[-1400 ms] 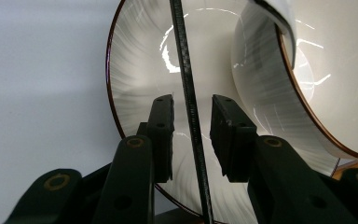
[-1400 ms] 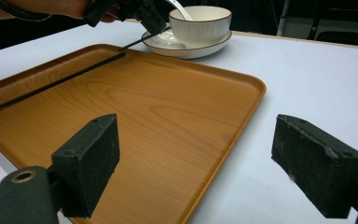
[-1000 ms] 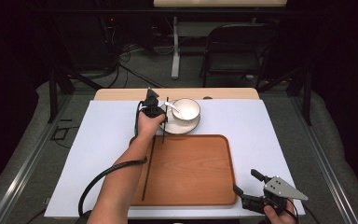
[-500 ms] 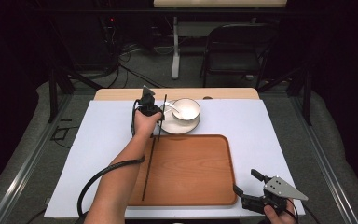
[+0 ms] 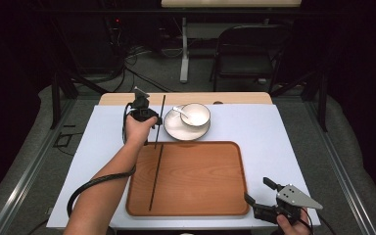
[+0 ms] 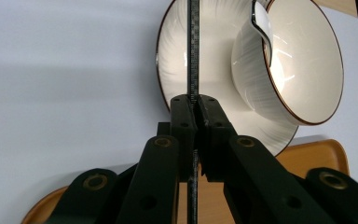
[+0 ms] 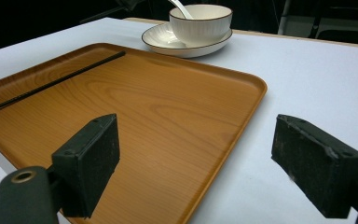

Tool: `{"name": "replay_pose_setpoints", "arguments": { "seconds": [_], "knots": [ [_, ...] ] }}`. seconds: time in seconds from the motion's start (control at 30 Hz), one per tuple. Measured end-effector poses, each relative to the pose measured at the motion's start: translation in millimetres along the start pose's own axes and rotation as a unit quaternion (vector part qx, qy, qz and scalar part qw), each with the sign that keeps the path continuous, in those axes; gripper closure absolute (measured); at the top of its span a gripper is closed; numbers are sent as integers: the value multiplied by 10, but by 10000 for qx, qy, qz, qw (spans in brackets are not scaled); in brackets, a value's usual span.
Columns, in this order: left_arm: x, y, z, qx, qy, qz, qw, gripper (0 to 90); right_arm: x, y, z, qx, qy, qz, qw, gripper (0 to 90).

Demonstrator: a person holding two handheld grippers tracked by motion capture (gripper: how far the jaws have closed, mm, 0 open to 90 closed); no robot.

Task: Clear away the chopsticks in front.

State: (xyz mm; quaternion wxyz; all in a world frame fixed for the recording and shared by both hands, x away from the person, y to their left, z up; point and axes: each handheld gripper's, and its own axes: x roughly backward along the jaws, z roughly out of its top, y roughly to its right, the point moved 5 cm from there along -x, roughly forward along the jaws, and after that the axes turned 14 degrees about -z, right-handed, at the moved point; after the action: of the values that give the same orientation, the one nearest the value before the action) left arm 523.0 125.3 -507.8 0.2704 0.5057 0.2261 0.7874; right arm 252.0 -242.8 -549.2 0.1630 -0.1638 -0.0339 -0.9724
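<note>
The left gripper (image 6: 196, 105) has its jaws closed on a thin black chopstick (image 6: 193, 51), clamping it partway along its length. In the left gripper view the chopstick runs straight up between the jaws and crosses in front of the plate (image 6: 172, 70). In the high view the left gripper (image 5: 152, 121) sits near the far edge of the tabletop (image 5: 103, 147), just left of the plate (image 5: 174, 129), and the chopstick (image 5: 160, 120) it holds stands steeply, its lower end just off the far edge of the tray (image 5: 200, 176).

A white bowl (image 5: 195, 115) with a dark rim stands on the plate, with a white spoon (image 5: 180, 111) resting in it, handle toward the left. Plate and bowl lie just beyond the tray's far edge.

A second chopstick (image 5: 155, 177) lies flat on the tray, parallel to its left edge and close to it. The wooden tray occupies the middle of the tabletop toward the near edge.

The right gripper (image 5: 260, 196) is at the near right corner of the tabletop, just off the tray's near right corner. Its jaws are wide apart and hold nothing. In the right gripper view the two black pads (image 7: 91, 161) frame the tray's (image 7: 168, 121) right edge, with the lying chopstick (image 7: 51, 83) at the far left and the bowl (image 7: 200, 23) on its plate (image 7: 161, 39) beyond.
</note>
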Motion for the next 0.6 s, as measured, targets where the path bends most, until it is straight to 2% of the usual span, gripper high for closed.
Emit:
{"name": "replay_pose_setpoints", "arguments": {
  "seconds": [0.17,0.3,0.47,0.5,0.6],
  "knots": [
    [202,-55,-45,0,63,48,10000,860,-1,3,-1,-2,1,-3,10000,147],
    [332,-62,-104,0,105,-16,9999,860,5,0,-2,48,18,-1,10000,147],
    [449,-59,-243,-60,119,-55,9999,859,18,10,-8,-5,-2,-30,10000,147],
    [475,-75,-290,-138,50,-54,9999,860,20,13,-8,0,6,-36,10000,147],
    [499,-94,-394,-171,-10,-107,9998,860,26,21,-13,-3,-7,-59,10000,147]
  ]
}}
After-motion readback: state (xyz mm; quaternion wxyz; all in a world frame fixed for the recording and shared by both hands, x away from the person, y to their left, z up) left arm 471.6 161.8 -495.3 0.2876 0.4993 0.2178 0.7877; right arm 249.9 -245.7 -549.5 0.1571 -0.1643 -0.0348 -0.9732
